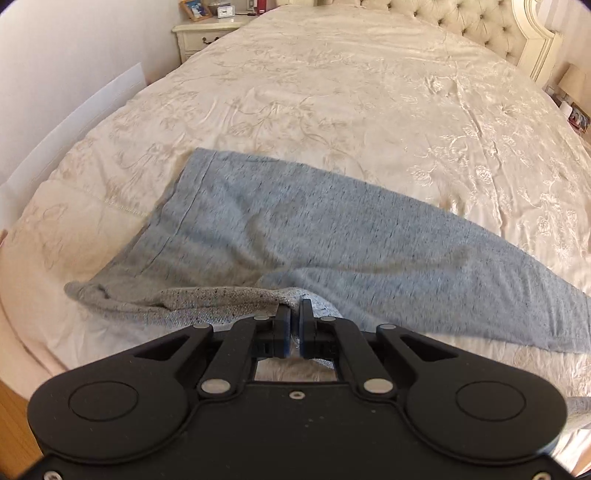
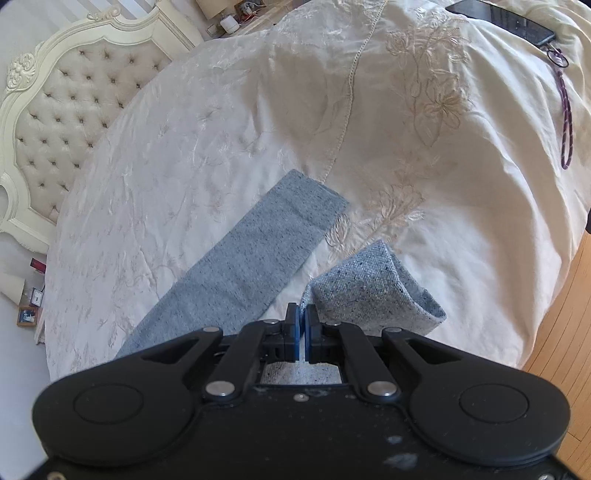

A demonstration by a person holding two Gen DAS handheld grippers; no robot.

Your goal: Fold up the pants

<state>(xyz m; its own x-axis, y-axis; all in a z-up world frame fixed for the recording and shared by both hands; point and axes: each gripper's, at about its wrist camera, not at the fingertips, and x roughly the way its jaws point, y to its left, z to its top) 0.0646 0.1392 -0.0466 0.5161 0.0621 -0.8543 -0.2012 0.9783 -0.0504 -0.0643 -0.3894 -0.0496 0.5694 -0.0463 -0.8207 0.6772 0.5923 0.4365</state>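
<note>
Both tools (image 1: 293,314) (image 2: 302,314) on pants (image 1: 314,236) edges

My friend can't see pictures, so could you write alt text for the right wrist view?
A black right gripper pinches the lifted cuff of grey pants above a cream embroidered bedspread; the other leg lies flat. A tufted headboard stands left, a phone top right.

Left claw (image 1: 294,308) pinched tight on cloth, right claw (image 2: 302,313) likewise — both angled steeply downward
</note>
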